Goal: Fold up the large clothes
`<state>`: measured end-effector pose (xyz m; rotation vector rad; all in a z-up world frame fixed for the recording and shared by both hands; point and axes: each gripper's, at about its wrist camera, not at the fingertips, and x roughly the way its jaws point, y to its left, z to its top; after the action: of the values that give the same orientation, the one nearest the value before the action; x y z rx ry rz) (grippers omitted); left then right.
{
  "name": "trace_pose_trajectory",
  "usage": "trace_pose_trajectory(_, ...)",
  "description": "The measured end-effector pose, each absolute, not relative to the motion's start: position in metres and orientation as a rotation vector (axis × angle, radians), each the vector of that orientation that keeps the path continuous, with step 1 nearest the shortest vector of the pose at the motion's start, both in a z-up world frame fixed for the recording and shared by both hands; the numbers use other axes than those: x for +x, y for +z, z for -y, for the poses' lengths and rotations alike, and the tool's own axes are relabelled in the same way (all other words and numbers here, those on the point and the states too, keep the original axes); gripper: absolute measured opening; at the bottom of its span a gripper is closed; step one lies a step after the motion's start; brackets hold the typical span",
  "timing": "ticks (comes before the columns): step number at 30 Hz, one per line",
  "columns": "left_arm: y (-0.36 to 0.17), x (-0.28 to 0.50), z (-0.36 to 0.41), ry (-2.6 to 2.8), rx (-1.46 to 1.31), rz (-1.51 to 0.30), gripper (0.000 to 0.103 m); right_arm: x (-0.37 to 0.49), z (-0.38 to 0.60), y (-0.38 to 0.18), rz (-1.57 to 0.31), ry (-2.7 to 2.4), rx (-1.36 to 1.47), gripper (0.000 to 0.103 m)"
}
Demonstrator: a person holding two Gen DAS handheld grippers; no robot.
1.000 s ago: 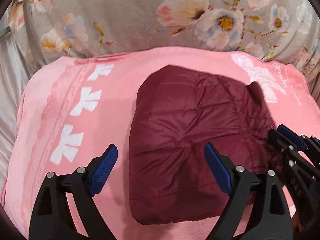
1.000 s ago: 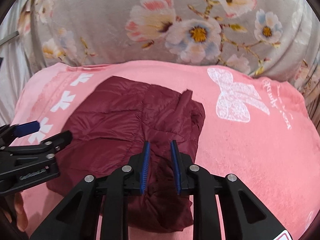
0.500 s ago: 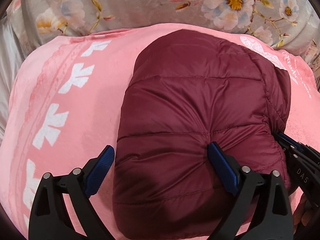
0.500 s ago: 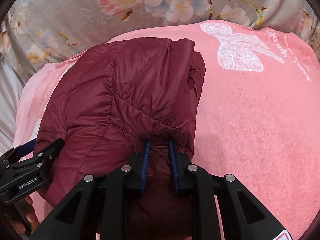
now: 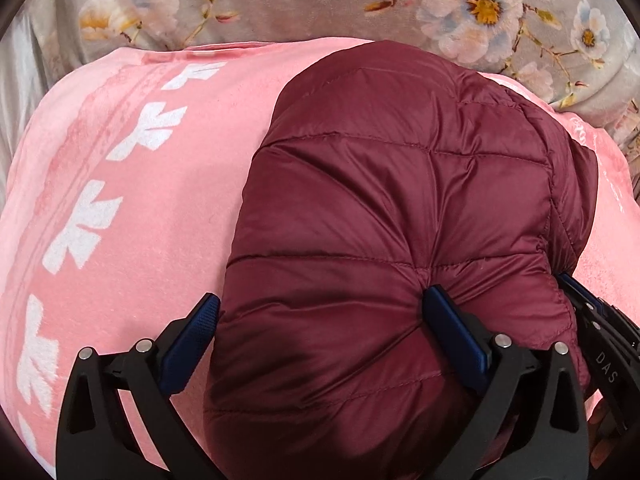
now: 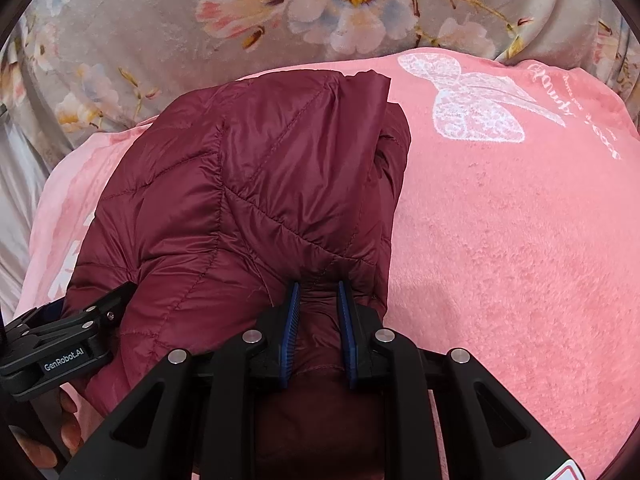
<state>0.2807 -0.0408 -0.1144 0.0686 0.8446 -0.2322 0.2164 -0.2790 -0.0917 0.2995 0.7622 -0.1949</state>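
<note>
A dark red quilted jacket (image 5: 380,200) lies folded into a puffy bundle on a pink blanket (image 5: 120,200). My left gripper (image 5: 322,300) straddles its near left corner with jaws wide and still opening. Its right pad (image 5: 452,332) dents the top of the jacket, and its left pad (image 5: 192,340) stands beside the jacket's left edge. My right gripper (image 6: 318,286) is shut on a bunched fold at the near right edge of the jacket (image 6: 240,200). Each gripper shows in the other's view: the right gripper (image 5: 592,320) and the left gripper (image 6: 80,332).
The pink blanket (image 6: 500,240), with white bow prints, stretches out to the right of the jacket. Beyond it lies a grey floral cover (image 5: 280,0). A person's fingers (image 6: 68,432) hold the left gripper's handle.
Both grippers have sunk toward the jacket, which now fills much more of each view. The left jaws have widened and its right pad now presses into the jacket. The right stays shut on the fold.
</note>
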Motion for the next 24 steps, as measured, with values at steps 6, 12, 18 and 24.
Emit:
trace_pose_trajectory(6,-0.121,0.281,0.039,-0.237,0.028,-0.835,0.098,0.217,0.28,-0.093,-0.758,-0.189,0.304,0.016)
trace_pose_trajectory(12,-0.098,0.279,0.02,-0.289,0.0,-0.837,0.096,0.201,0.283,-0.054,-0.675,-0.192,0.319,0.017)
trace_pose_trajectory(18,-0.053,0.311,0.024,-0.246,0.006,-0.759,0.097,0.248,0.292,-0.033,-0.69,-0.233,0.296,0.017)
trace_pose_trajectory(24,-0.084,0.359,0.053,-0.259,0.004,-0.869,0.098,0.288,0.306,-0.075,-0.76,-0.275,0.278,0.016)
